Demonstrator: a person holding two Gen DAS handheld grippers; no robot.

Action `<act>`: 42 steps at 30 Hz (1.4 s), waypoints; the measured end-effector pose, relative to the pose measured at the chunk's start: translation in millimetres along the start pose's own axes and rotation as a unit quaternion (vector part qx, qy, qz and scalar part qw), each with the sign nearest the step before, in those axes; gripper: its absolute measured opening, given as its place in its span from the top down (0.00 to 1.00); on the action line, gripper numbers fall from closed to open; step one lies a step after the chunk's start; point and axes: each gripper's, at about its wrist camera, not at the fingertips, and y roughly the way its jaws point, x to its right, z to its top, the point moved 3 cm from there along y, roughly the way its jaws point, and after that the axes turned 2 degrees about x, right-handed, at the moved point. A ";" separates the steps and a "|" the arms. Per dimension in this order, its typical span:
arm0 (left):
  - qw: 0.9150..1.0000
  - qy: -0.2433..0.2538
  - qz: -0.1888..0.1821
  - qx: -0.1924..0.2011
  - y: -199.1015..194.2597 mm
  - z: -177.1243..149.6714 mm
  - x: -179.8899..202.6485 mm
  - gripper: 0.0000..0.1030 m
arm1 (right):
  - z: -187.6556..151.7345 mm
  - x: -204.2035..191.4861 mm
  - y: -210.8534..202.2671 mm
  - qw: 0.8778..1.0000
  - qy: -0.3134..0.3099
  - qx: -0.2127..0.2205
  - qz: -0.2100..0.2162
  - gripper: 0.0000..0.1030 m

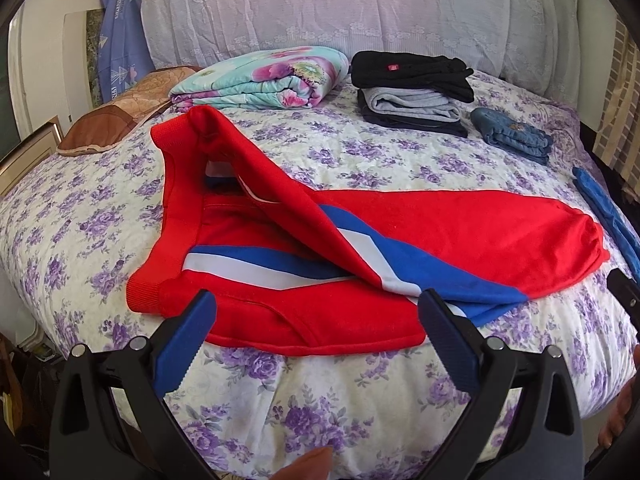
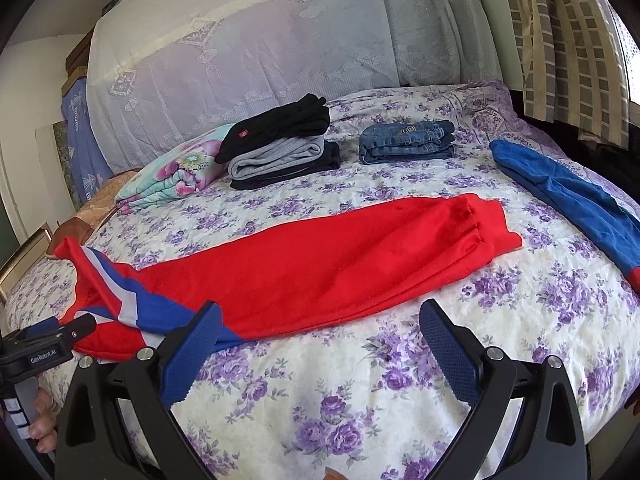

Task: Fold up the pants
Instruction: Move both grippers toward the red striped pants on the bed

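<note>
Red track pants (image 1: 460, 232) lie lengthwise on the floral bedspread (image 1: 360, 392), legs stacked, both your grippers empty.

Your left gripper (image 1: 316, 312) hovers at the waistband (image 1: 176, 216) end, fingers spread apart, holding nothing. Your right gripper (image 2: 320, 320) hangs near the middle of the legs, fingers also apart. The cuffs (image 2: 480, 224) point away to your right. The knit looks soft, light and floppy (the upper waistband corner stands tented up), so it will likely sag and slide. Pinch both layers at the ribbed waistband and at the cuffs.
</note>
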 end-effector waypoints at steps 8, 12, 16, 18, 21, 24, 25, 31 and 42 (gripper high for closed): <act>1.000 0.022 -0.010 0.013 -6.4 -14.2 19.9 0.04 | -16.6 -16.0 -0.9 1.000 -0.013 -0.016 -0.011 0.04; 1.000 0.015 -0.022 0.013 -13.2 -20.7 18.5 0.04 | -18.2 -8.9 -12.3 1.000 0.009 0.004 -0.006 0.04; 0.999 -0.003 -0.040 0.005 -14.9 -23.6 10.2 0.04 | -17.8 3.9 -22.3 0.998 0.051 0.027 0.021 0.04; 0.999 -0.007 -0.051 0.001 -15.0 -24.7 9.9 0.04 | -18.5 6.4 -22.4 0.997 0.062 0.027 0.031 0.04; 0.998 0.002 -0.065 0.008 -19.1 -24.7 14.5 0.04 | -18.8 4.1 -24.3 0.997 0.061 0.030 0.043 0.04; 0.995 0.011 -0.096 0.013 -22.6 -24.0 21.1 0.04 | -20.3 -2.8 -23.5 0.996 0.052 0.025 0.071 0.04; 0.994 0.013 -0.108 0.011 -23.2 -24.3 22.7 0.04 | -20.5 -4.7 -21.0 0.995 0.051 0.019 0.082 0.04; 0.995 0.003 -0.096 0.024 -27.2 -20.2 16.9 0.04 | -22.8 -20.6 -9.3 0.993 0.028 -0.014 0.111 0.04; 0.998 -0.034 -0.053 -0.008 3.4 6.6 -35.7 0.04 | -13.6 17.5 -14.3 0.988 0.088 0.009 0.124 0.04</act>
